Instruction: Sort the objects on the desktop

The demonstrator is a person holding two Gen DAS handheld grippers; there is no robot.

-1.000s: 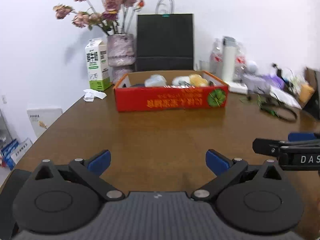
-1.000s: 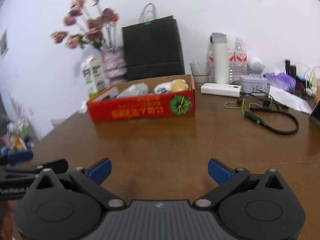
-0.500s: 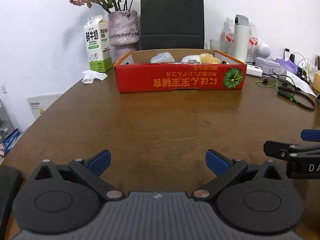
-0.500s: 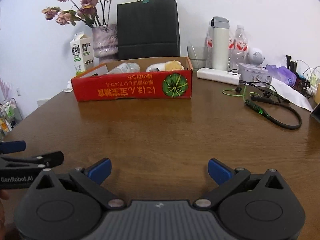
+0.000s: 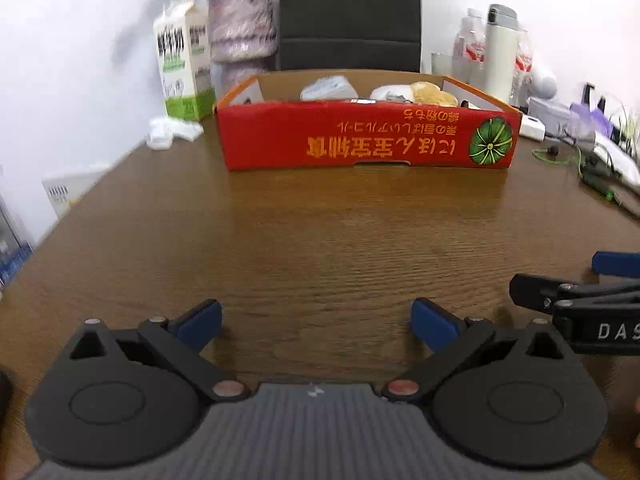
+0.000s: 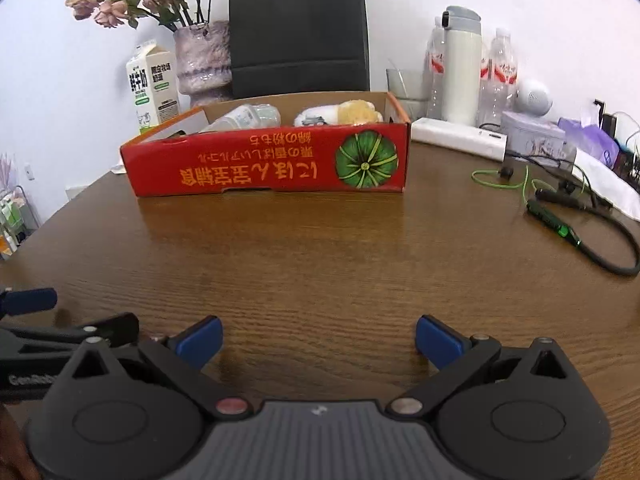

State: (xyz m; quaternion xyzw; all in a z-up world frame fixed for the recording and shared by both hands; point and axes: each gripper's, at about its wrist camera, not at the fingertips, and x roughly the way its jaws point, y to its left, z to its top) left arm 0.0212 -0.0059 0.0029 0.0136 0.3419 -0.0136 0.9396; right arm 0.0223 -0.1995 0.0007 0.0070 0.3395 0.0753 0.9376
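The red cardboard box (image 6: 266, 162) sits at the far middle of the desk (image 6: 320, 264), already holding a clear bottle (image 6: 244, 117) and a white and yellow soft bundle (image 6: 340, 112), so part of the sorting looks done. You hold the left hand-held gripper (image 5: 316, 320) and the right hand-held gripper (image 6: 319, 338) low over the near desk, both spread wide and carrying nothing. By my reading, what is left lies to the right: the green-corded earphones (image 6: 560, 216), the white power bank (image 6: 456, 138) and the clutter beyond them.
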